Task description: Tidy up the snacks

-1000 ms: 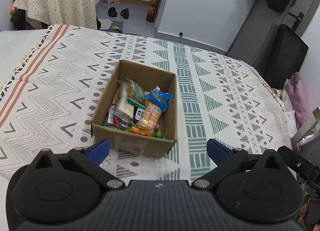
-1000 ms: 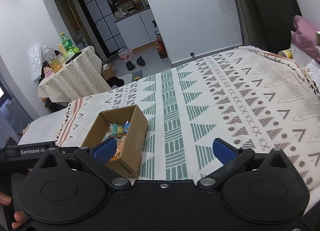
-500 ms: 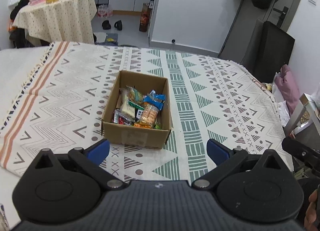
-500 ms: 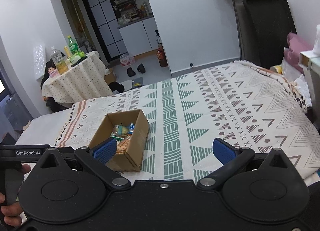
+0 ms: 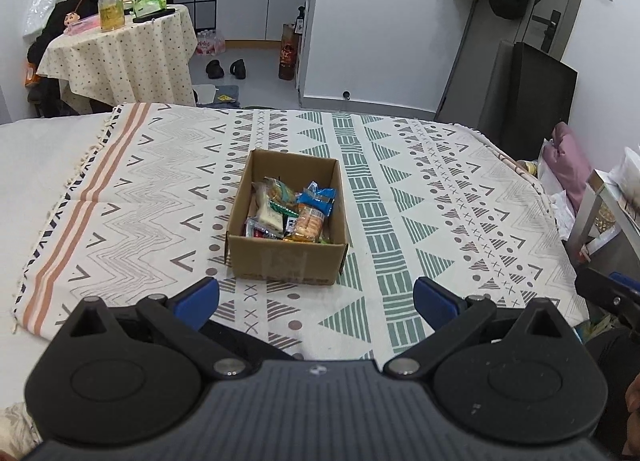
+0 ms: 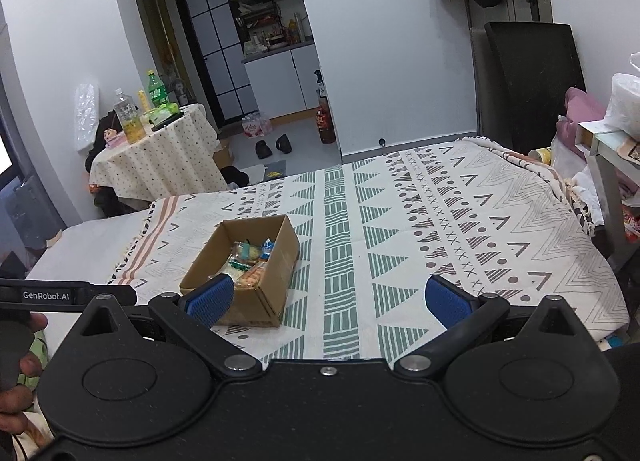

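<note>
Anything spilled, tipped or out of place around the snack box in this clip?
Nothing stands out. The brown cardboard box sits upright on the patterned cloth, the wrapped snacks all inside it. Both grippers are open and empty.

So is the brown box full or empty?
Partly full. The open cardboard box holds a pile of snack packets lying below its rim, with bare inner walls showing above them.

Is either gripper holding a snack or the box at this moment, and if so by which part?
Nothing is held. The left gripper and right gripper are both open and empty, short of the cardboard box of snacks.
</note>
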Demonstrator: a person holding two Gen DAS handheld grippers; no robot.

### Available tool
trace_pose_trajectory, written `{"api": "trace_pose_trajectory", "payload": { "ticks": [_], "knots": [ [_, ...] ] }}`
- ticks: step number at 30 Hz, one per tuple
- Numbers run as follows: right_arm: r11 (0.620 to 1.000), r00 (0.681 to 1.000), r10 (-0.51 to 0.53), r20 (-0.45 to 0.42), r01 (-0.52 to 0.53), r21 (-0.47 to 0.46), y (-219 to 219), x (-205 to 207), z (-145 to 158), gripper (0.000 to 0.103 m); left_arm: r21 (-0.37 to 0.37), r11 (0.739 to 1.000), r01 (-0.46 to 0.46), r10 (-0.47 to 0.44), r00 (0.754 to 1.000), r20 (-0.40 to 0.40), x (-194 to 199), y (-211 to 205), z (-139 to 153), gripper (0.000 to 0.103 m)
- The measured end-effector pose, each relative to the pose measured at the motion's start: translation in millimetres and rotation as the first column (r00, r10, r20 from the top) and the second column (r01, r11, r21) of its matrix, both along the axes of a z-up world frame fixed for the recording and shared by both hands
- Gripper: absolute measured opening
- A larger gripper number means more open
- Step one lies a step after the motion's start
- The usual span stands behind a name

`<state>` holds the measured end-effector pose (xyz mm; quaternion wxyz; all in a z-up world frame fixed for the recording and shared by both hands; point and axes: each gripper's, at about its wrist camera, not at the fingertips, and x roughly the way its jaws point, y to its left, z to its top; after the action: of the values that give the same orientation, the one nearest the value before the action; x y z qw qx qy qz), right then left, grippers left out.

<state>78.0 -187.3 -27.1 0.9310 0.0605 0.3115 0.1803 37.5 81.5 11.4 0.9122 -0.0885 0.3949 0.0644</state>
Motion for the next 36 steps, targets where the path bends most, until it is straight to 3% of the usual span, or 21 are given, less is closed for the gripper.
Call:
{"api": "trace_pose_trajectory", "payload": {
  "ticks": [12, 36],
  "knots": [
    [1.0, 0.999, 0.019, 0.038, -0.019, -0.02, 1, -14, 7, 0.103, 0.017, 1.0, 0.014, -0.014, 1.0, 0.026, -14, -6, 8, 0.103],
    [0.999, 0.999, 0.027, 0.029, -0.027, -0.02, 4, -20, 5, 0.103, 0.019, 0.999, 0.031, -0.031, 0.999, 0.019, -16, -7, 5, 0.103]
  ]
}}
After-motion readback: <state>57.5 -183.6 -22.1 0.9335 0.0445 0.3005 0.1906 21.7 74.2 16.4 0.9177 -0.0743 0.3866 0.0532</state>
